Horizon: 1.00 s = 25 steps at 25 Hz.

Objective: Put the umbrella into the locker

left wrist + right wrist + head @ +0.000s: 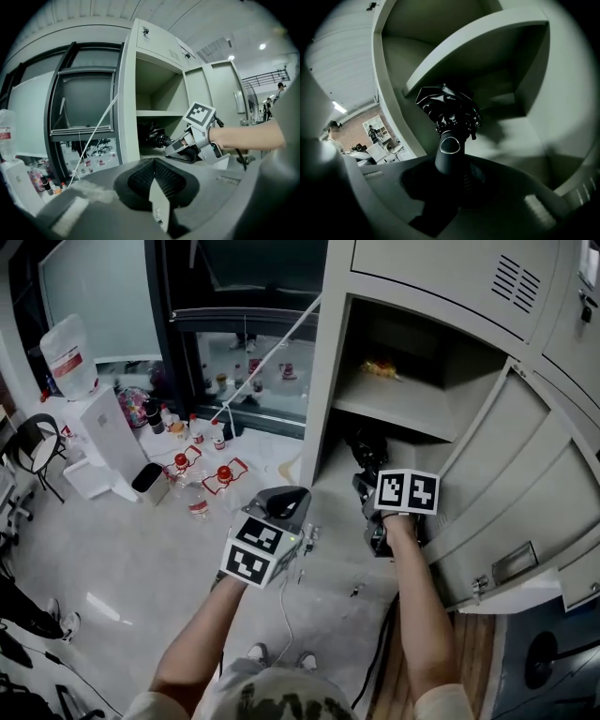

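Grasping the umbrella, right tool masks its handle base; left tool clenched.

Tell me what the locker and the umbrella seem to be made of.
Locker: probably painted sheet metal, pale grey, satin; stamped vent slots and thin folded door edges. Umbrella: canopy looks like black synthetic fabric, slightly glossy in crumpled folds. Handle: matte black plastic or rubber, can't tell which, with a shiny ring at its end.

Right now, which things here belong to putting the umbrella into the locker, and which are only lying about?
For the job: umbrella, held in the right gripper; open locker.
Lying about: bottles on the floor; big jug; black bin; yellow thing on the upper shelf.
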Tool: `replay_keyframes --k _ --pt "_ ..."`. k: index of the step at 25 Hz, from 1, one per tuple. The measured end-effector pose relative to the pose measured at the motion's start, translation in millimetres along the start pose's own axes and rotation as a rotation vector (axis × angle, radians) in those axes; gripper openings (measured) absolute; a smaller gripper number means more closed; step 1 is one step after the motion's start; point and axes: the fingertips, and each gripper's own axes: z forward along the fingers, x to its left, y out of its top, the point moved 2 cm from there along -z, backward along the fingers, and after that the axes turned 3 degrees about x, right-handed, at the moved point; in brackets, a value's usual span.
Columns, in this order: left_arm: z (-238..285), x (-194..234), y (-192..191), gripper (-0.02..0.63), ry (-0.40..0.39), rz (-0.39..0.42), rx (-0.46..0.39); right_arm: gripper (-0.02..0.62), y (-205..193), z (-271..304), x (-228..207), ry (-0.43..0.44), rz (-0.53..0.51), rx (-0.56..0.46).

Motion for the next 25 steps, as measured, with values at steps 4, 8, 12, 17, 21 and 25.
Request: replay_keyframes --k 4,8,12,17,21,25 --pt "-1 1 6 0.005 0.019 0.001 -0.004 0.086 13 13 -6 -0.036 -0.042 0.028" --pt "2 4 7 0.005 0.038 0.009 -0.009 0.087 26 25 -10 -0.077 -0.108 0.054" --pt "4 5 9 0.005 0.047 0.017 -0.010 0.087 33 36 -18 -0.105 -0.135 0.073" --pt "4 13 2 0.005 0.070 0.015 0.012 0.087 42 50 -29 -0.156 -0.165 0.094" --pt "6 15 0 0.005 0.077 0.012 0.017 0.087 46 58 -40 -0.218 -0.221 0.119" --pt "9 21 -3 0.005 0.081 -0.007 0.026 0.088 48 64 -53 -0.287 -0.303 0.150"
